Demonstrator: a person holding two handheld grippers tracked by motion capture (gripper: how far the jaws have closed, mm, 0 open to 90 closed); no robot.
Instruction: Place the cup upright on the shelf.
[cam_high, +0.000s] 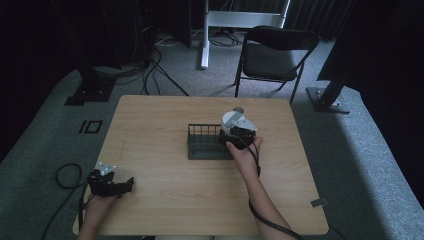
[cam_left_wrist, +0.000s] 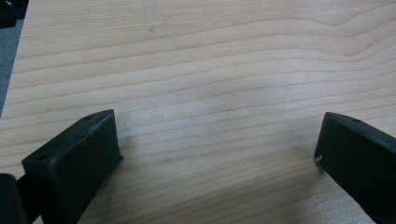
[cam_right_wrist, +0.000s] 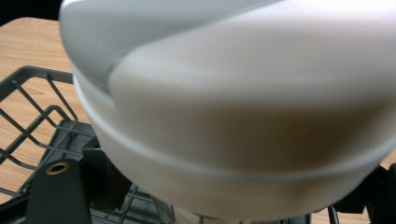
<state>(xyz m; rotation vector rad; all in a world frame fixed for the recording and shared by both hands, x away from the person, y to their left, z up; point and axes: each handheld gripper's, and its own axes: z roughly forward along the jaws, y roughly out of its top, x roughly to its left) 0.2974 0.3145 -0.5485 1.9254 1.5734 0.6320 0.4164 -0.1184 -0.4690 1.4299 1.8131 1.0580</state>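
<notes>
**White bowl held over the right end of a wire rack**

A white, round-sided bowl (cam_right_wrist: 243, 116) is seen very close in the right gripper view, with a raised band running around its body. In the high view the same bowl (cam_high: 232, 118) is seen tilted above the right end of a dark wire rack (cam_high: 205, 142), which sits near the middle of a light wooden table (cam_high: 165, 200). Whether the bowl touches the rack cannot be told.

The bowl is carried by the right gripper (cam_high: 239, 134), which is held in the person's right hand (cam_high: 245, 155). Its 2 black jaws are seen low at either side of the bowl in the right gripper view, and they appear to be clamped on the bowl's lower edge, though the contact itself is hidden. The rack's thin wires and dark frame are seen below and to the left of the bowl.

The step in hand is judged to be the seating of the bowl in the rack. It would best be done slowly, with the rim guided between 2 wires and the grip kept until the bowl is borne by the rack.

The left gripper (cam_high: 111, 184) is rested near the table's near left corner, well apart from the rack. Its 2 jaws are spread wide, with bare wood between them.
</notes>
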